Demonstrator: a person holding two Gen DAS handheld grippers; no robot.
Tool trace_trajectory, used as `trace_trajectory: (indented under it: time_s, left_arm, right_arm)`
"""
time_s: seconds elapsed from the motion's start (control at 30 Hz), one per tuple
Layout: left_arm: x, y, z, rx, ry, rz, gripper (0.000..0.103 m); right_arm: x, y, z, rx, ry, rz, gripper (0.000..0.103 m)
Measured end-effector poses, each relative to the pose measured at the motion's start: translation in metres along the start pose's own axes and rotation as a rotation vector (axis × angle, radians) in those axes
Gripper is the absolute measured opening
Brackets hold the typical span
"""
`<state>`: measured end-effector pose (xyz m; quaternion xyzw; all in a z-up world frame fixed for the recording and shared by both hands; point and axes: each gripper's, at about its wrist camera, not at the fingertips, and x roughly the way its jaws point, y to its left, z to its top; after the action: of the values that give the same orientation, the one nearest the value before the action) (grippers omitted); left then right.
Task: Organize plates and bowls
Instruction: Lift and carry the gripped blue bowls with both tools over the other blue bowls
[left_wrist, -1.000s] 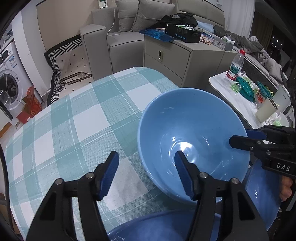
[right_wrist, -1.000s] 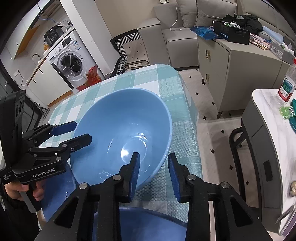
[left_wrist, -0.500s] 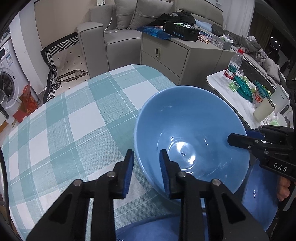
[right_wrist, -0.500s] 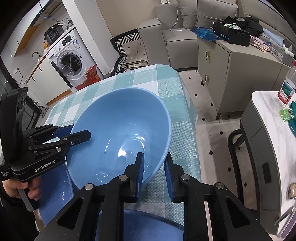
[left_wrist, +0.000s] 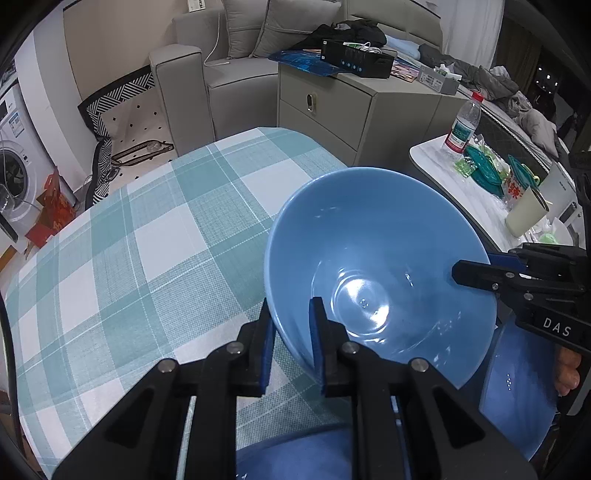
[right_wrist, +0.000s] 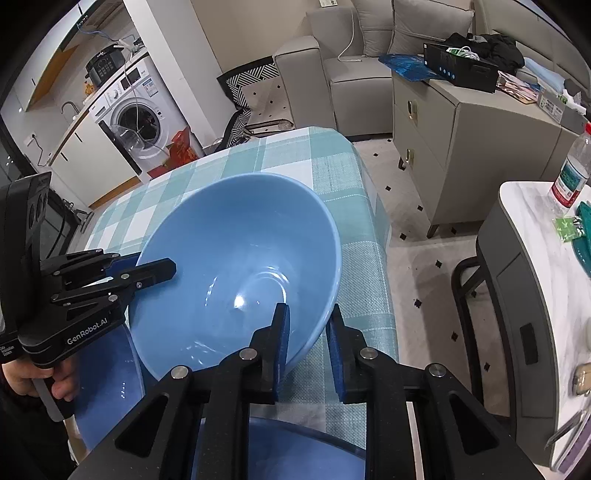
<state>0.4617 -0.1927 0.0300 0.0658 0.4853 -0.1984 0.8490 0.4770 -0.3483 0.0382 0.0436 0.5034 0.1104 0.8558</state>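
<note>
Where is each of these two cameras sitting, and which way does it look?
Left wrist: on the left gripper, looking down along its fingers at the blue bowl; the other hand's fingertips show.
Right wrist: on the right gripper, clamping the opposite rim; a hand shows.
Shared: bowl, checked tablecloth, each other's gripper.

The darker blue plates (left_wrist: 517, 398) under the bowl (left_wrist: 369, 258) are largely hidden; their number cannot be told.
</note>
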Motion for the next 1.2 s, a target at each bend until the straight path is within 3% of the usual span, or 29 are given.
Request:
trace_trajectory:
  time_s: [0.6,1.2]
  left_arm:
    - [-0.008,-0.004,0.002,0.009,-0.01,-0.003,0.015]
    - [-0.04,-0.004,0.004,0.013,-0.066,-0.001,0.015]
  right_arm:
    - [-0.003,0.0,0.0,0.006,-0.009,-0.006,0.019]
    - [-0.033,0.01,-0.003,-0.015,-0.063,-0.017,0.019]
